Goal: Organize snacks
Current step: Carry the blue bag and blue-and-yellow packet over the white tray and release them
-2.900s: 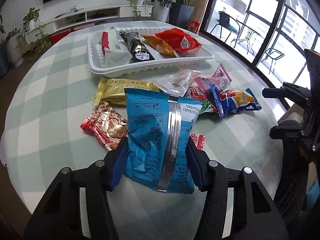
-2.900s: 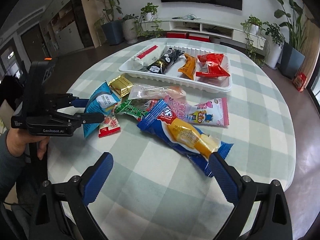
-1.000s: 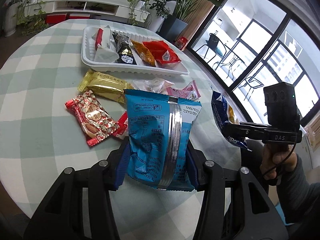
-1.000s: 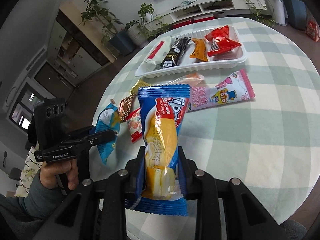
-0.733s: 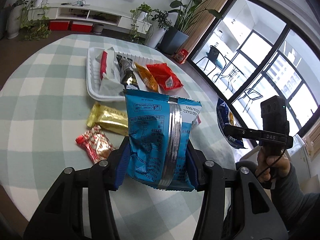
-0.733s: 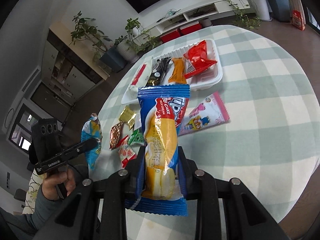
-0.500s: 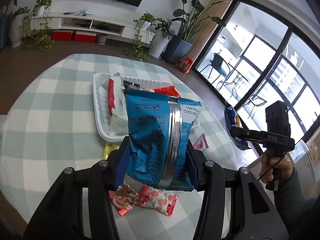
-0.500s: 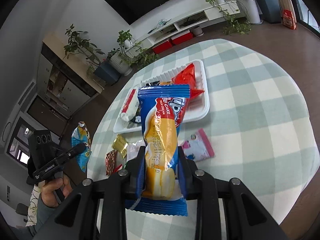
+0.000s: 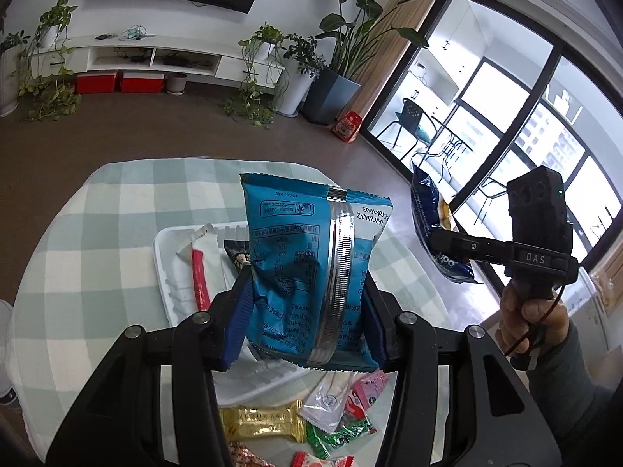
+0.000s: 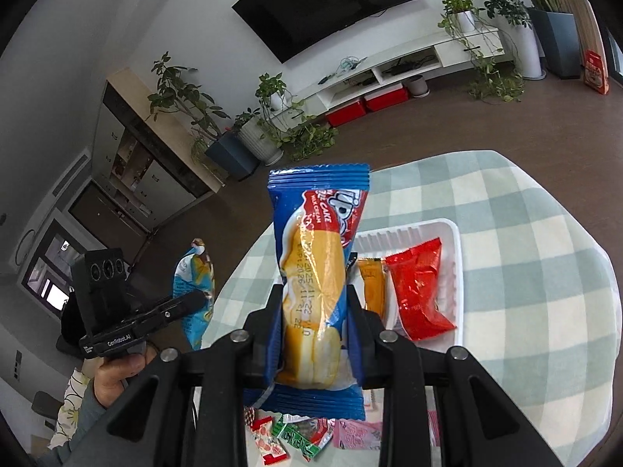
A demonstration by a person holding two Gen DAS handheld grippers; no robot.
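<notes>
Blue packets both, lifted clear of the table: left gripper (image 9: pixel 303 311) clamped on a chip bag (image 9: pixel 311 268), right gripper (image 10: pixel 313 334) clamped on a cake (image 10: pixel 315 284). Mid-carry, probably; next, down into the white tray's (image 10: pixel 457 272) free space (centre looks open). Checked cloth (image 10: pixel 525 233), loose snacks at near edge; living room, plants.

The setting was a home living room. Beyond the jaws, a large dark television (image 10: pixel 327 7) hung on a white wall above a low white media shelf (image 9: pixel 155 60) holding red storage boxes (image 9: pixel 118 82). Potted plants (image 9: pixel 338 58) lined the brown floor. To the right of the jaws, tall glass doors (image 9: pixel 506 116) opened onto a balcony chair (image 9: pixel 412 116). A round desk (image 9: pixel 97 210) carried a checked cloth.
</notes>
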